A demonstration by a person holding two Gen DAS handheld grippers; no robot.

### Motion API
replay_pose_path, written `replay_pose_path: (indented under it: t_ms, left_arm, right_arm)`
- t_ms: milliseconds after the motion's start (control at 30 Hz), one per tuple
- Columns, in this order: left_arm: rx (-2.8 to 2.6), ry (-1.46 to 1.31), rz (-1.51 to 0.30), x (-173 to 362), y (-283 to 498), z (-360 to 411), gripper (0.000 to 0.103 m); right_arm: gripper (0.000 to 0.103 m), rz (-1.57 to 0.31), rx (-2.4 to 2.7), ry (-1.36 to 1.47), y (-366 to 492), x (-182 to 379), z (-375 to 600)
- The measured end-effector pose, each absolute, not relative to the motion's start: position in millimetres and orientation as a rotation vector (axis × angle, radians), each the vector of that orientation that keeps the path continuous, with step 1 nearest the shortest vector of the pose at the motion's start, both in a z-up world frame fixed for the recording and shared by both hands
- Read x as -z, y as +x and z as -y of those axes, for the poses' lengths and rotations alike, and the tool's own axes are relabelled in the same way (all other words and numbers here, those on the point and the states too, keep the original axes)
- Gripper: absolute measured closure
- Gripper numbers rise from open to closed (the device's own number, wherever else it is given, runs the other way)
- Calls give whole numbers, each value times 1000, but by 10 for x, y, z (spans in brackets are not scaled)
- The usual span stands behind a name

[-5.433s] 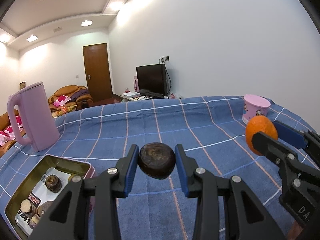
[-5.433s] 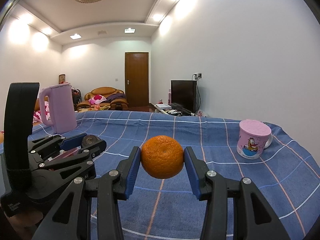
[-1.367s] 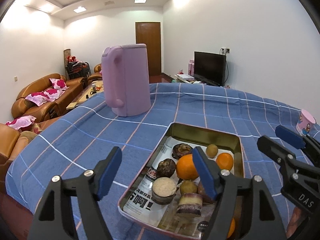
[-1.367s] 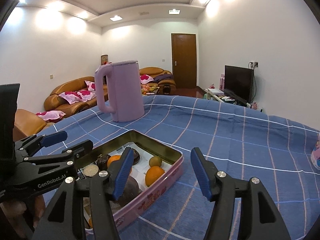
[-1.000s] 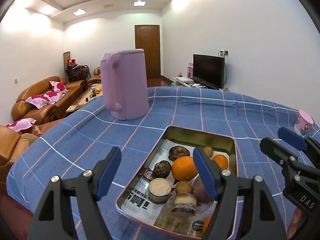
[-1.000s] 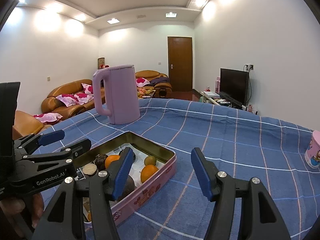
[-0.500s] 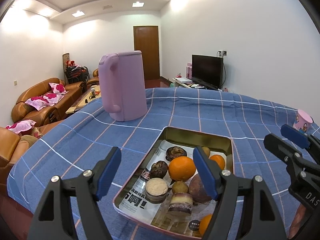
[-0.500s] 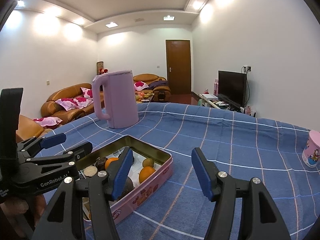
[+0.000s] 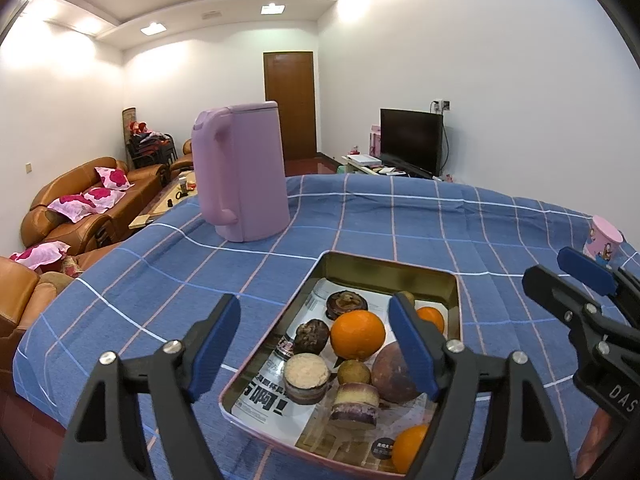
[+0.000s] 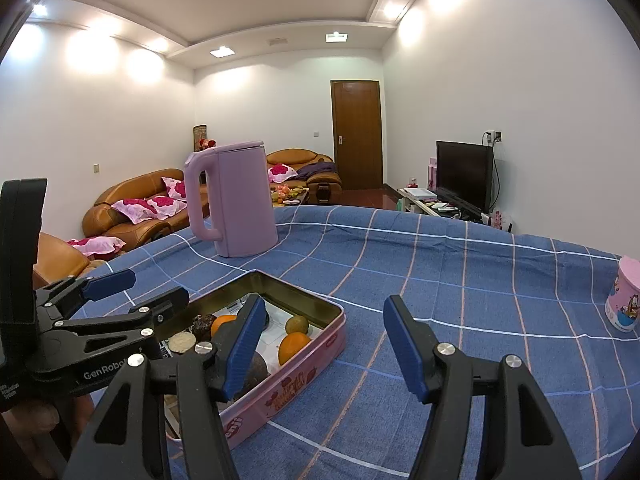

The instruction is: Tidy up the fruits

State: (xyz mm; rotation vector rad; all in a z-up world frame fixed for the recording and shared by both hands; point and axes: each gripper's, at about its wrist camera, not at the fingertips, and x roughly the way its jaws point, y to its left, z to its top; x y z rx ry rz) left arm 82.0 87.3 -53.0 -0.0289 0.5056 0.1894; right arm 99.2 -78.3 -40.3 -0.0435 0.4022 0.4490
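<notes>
Fruits are lying in the tin (image 9: 454, 300) near the bench's (image 9: 400, 224) front edge; the kettle (image 9: 244, 172) is standing behind it, the cup (image 9: 604, 240) seemingly toward the right edge.

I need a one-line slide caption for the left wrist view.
Open left gripper above pink tin filled with fruits.

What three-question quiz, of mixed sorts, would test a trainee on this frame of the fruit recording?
1. True or false: the left hand-held gripper is shut on a fruit.
2. Where does the large orange lie? A) in the tin tray B) on the blue cloth C) in the pink cup
3. Fill in: behind the tray stands a pink ____.

Key: 1 false; 2 A; 3 kettle.
</notes>
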Motion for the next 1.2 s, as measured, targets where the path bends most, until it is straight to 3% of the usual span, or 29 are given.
replay_pose_path:
  t_ms: [267, 400, 1200]
  left_arm:
    - [-189, -22, -494, 492, 801, -855, 14]
    - [-189, -24, -477, 461, 780, -852, 4]
    - [-193, -21, -447, 390, 737, -817, 0]
  right_arm:
    - [40, -396, -448, -38, 977, 395, 803]
    - [40, -394, -444, -36, 975, 395, 825]
    - [39, -371, -437, -48, 907, 355, 897]
